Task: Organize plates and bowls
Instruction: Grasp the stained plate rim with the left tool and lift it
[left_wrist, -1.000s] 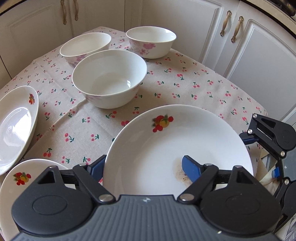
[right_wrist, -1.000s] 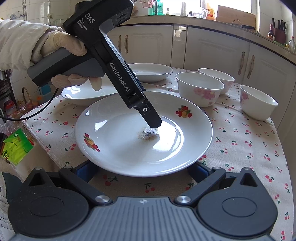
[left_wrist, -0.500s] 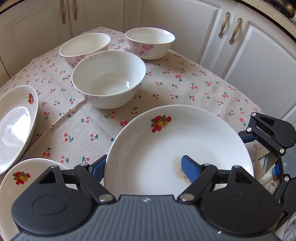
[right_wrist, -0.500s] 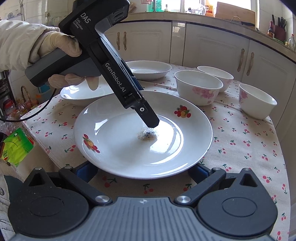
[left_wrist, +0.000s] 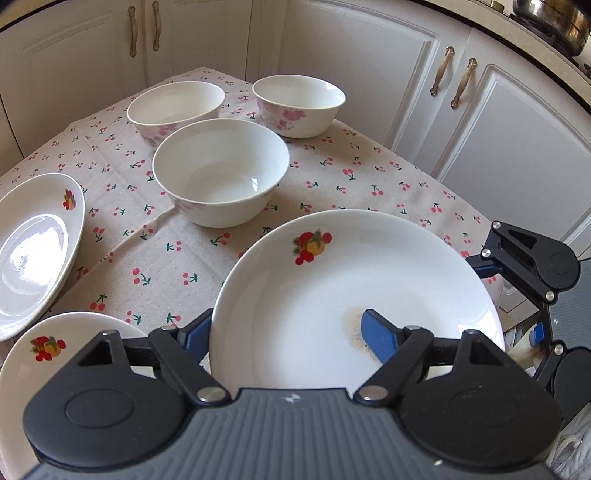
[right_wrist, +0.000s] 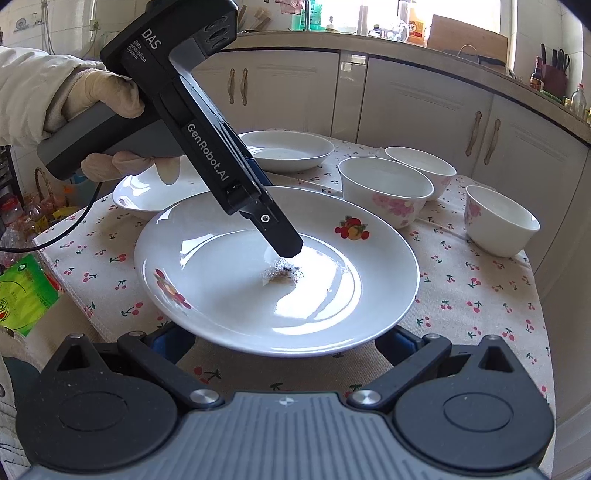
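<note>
Okay, my left claw (left_wrist: 284, 325), half-wide, has just been closing astride the rim of the big plate (left_wrist: 369, 258); I should squeeze gently and lift level.

Front plate (right_wrist: 207, 266) hides right hand-held gripper (right_wrist: 284, 341) fingertips.

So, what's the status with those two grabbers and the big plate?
Left gripper: jaws just closing, big plate rim between, not clamped. Right gripper: open, at plate's near edge. Brown smudge in plate; bowls stand clear.
</note>
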